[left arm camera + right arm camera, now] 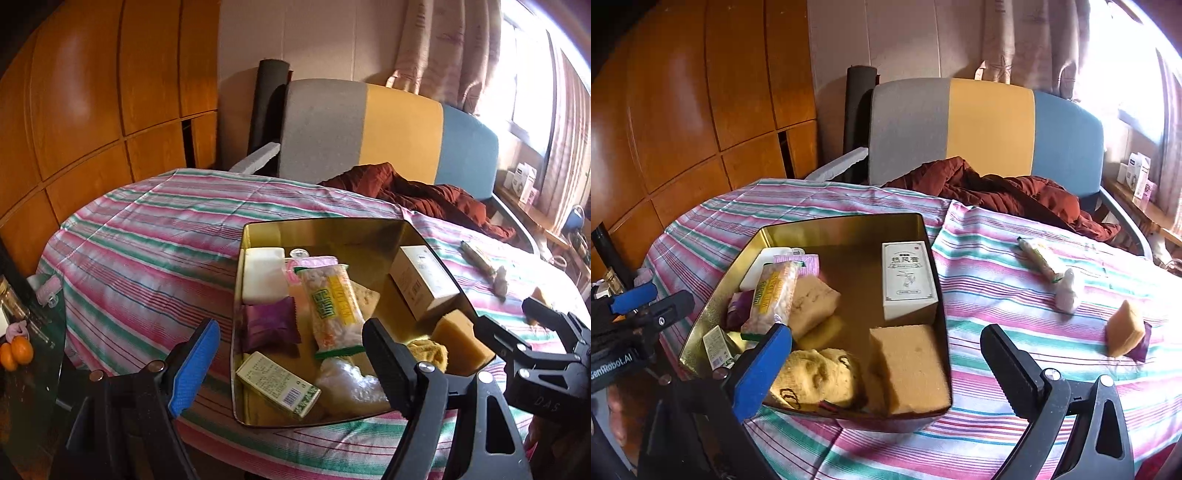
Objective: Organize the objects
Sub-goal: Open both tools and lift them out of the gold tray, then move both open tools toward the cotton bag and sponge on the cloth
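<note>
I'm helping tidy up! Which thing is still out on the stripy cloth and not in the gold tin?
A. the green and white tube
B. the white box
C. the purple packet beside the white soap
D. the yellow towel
A: the green and white tube lies on the striped cloth, right of the gold tin.

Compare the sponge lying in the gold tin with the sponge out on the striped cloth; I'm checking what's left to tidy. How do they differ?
The sponge in the tin lies flat in the near corner of the gold tin, beside the white box; the sponge on the cloth stands tilted on the striped cloth, leaning over a purple packet. The tin's sponge looks larger, being nearer the camera. Both are yellow-orange blocks, and neither gripper holds either.
</note>
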{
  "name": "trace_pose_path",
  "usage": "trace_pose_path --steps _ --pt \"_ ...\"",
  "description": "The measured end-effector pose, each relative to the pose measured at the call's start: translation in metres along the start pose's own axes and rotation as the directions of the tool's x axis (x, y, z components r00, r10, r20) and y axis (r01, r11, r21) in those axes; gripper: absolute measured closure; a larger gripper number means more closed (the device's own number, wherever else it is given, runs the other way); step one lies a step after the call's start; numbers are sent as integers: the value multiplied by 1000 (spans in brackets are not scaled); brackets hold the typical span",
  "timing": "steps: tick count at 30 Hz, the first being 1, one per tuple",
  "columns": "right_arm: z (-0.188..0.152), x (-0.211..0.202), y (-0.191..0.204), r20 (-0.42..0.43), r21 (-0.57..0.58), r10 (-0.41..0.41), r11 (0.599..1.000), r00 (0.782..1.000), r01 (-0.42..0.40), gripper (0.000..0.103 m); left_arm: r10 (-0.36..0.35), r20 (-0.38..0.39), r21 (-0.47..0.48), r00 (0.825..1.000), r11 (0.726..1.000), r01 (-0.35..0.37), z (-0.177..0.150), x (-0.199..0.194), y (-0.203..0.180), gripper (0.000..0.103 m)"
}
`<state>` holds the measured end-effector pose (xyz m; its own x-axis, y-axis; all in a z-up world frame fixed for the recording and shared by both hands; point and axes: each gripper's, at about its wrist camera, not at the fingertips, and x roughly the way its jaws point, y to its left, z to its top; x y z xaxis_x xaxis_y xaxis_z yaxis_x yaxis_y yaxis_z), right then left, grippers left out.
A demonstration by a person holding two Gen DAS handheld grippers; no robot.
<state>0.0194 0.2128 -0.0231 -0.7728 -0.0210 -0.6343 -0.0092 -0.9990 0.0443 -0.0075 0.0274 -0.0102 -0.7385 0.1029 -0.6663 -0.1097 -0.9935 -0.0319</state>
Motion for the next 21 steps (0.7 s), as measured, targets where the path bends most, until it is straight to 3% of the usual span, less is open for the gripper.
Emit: trace_pose_path --steps 12,21 --pt "1 -5 -53 -17 58 -67 996 998 68 0 -36 -2 135 999 990 36 2 -2 -42 22" --pt "1 -13 -134 -71 192 -134 971 988 145 0 -174 -18 167 985 970 174 13 -2 -66 22"
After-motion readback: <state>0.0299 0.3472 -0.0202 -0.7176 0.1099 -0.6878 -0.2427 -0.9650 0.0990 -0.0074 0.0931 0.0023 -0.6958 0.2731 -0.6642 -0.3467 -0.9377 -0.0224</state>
